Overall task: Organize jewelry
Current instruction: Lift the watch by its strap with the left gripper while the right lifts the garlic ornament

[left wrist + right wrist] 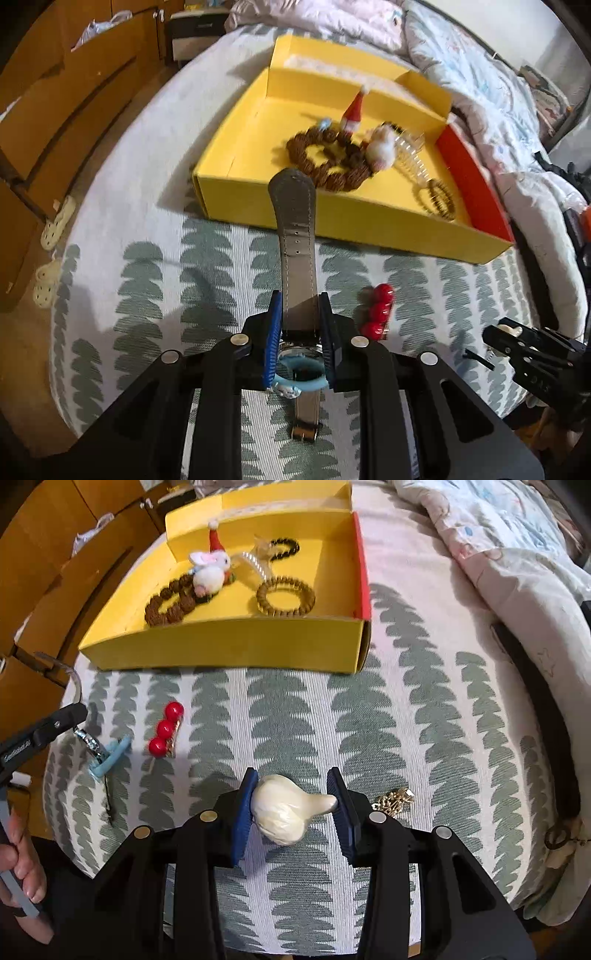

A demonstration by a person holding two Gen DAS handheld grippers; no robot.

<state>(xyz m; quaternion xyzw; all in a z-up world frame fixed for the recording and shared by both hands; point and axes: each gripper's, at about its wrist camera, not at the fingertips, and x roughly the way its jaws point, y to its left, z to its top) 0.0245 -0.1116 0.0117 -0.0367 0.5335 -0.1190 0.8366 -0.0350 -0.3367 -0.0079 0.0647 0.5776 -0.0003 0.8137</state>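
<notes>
My left gripper (pixel 300 325) is shut on a wristwatch with a grey strap (pixel 297 236), held above the patterned cloth; the strap sticks out toward the yellow box (pixel 258 210). A light blue ring-shaped clip (pixel 301 380) lies under the jaws. My right gripper (pixel 293 805) is shut on a cream, shell-like hair clip (pixel 284 808), low over the cloth. The yellow box (pixel 221 646) holds a brown bead bracelet (pixel 168 605), a plush rabbit (pixel 210 570), a spiral hair tie (pixel 286 596) and a black bead ring (pixel 284 548).
A red ball hair clip (pixel 166 731) lies on the cloth left of centre. A gold chain piece (pixel 393 799) lies right of my right gripper. Wooden drawers (pixel 55 110) stand on the left; bedding (pixel 480 92) is piled at the right.
</notes>
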